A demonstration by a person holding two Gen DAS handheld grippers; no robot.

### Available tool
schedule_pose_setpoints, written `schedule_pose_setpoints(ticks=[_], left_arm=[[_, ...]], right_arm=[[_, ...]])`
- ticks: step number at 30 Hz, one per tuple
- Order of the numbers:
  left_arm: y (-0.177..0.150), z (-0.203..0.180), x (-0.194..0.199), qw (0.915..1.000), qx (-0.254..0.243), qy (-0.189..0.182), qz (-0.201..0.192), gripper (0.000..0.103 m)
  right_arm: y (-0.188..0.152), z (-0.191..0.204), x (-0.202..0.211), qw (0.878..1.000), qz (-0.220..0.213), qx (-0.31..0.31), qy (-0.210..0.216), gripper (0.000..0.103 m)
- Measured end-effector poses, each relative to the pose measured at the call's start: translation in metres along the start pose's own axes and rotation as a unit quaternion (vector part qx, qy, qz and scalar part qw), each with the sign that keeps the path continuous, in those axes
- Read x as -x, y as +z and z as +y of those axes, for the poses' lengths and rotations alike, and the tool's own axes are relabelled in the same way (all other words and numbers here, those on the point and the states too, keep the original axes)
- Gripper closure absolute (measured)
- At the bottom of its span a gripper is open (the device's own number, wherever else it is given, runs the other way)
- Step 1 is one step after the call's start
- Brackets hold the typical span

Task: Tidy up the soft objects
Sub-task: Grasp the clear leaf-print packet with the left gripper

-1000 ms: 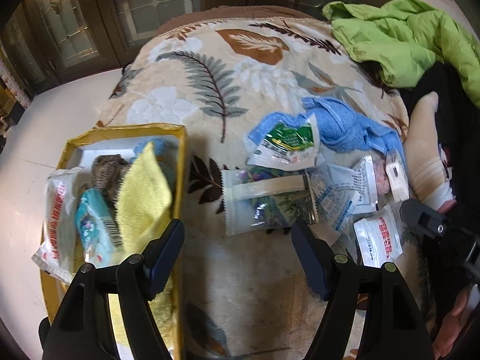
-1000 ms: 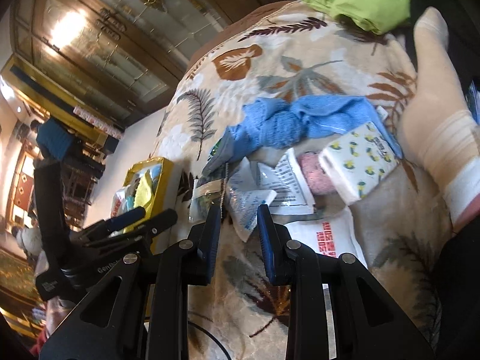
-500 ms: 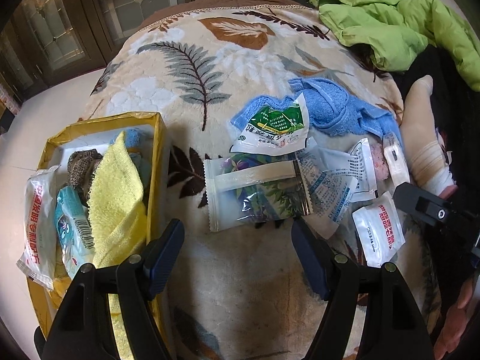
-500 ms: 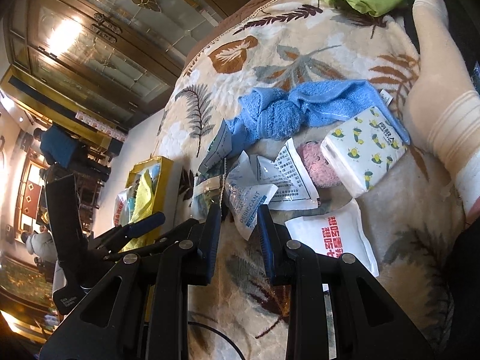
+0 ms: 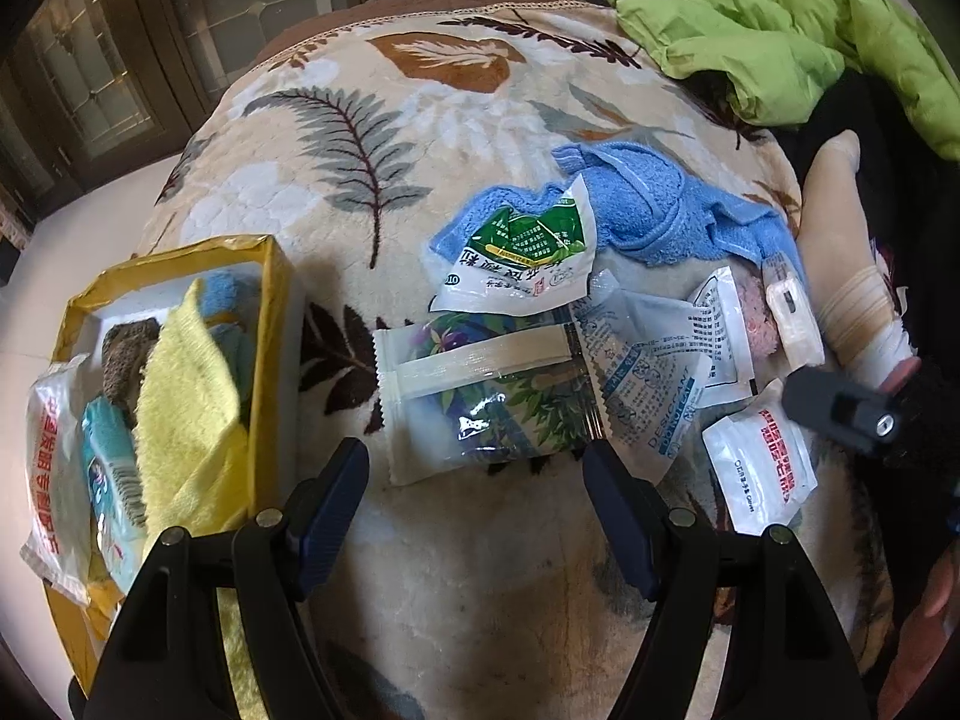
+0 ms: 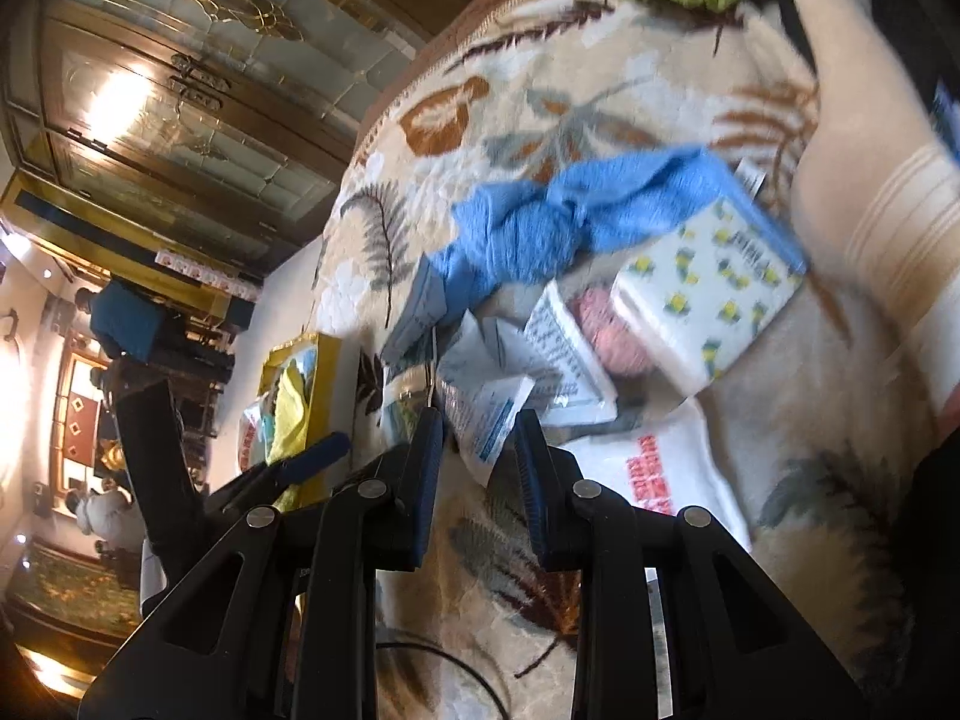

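Partly done: yellow cloth (image 5: pixel 186 396) and packets inside yellow box (image 5: pixel 267 324); leaf-print packet (image 5: pixel 486 396), blue towel (image 5: pixel 648 204) unsorted on blanket (image 5: pixel 480 588). Left gripper (image 5: pixel 477 480) spread; right gripper (image 6: pixel 477 450) narrowly parted, both empty.

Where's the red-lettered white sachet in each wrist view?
Left wrist: the sachet lies lower right on the blanket, just right of the left gripper, below the desiccant packet.
Right wrist: the sachet lies centre, just right of the right gripper, partly behind its right finger.
Shared landmark: the blue towel, beyond the packet pile in both.
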State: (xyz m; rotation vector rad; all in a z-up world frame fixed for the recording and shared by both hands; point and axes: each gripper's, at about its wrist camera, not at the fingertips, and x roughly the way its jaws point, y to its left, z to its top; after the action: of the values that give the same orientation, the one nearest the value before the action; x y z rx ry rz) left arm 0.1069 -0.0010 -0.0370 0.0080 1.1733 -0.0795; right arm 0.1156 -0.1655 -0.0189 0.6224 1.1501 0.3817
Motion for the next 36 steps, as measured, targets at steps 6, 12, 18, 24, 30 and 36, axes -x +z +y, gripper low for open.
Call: schedule_pose_setpoints(ticks=[6,12,18,24,30,36], left_arm=[[0.0,0.0,-0.009,0.9998,-0.011,-0.019,-0.001,0.029],[-0.001,0.0,-0.012,0.9994,-0.026,-0.021,-0.012,0.029],[0.001,-0.002,-0.007,0.9977,-0.059,-0.006,-0.034,0.029],[0.006,-0.003,-0.007,0.9947,-0.095,-0.001,-0.04,0.029],[0.002,-0.013,-0.01,0.9878,-0.152,-0.008,-0.03,0.029],[0.006,-0.006,-0.022,0.9879,-0.154,0.015,-0.013,0.029]], right_arm=[[-0.006,-0.004,-0.02,1.0,0.02,-0.016,0.007,0.078],[-0.004,-0.011,-0.029,0.999,0.02,-0.037,0.024,0.075],[-0.006,-0.025,-0.039,0.996,0.025,-0.074,0.042,0.058],[-0.008,-0.021,-0.051,0.995,0.038,-0.075,0.055,0.058],[-0.007,-0.022,-0.061,0.992,0.037,-0.096,0.073,0.058],[-0.005,-0.02,-0.067,0.99,0.028,-0.103,0.091,0.058]])
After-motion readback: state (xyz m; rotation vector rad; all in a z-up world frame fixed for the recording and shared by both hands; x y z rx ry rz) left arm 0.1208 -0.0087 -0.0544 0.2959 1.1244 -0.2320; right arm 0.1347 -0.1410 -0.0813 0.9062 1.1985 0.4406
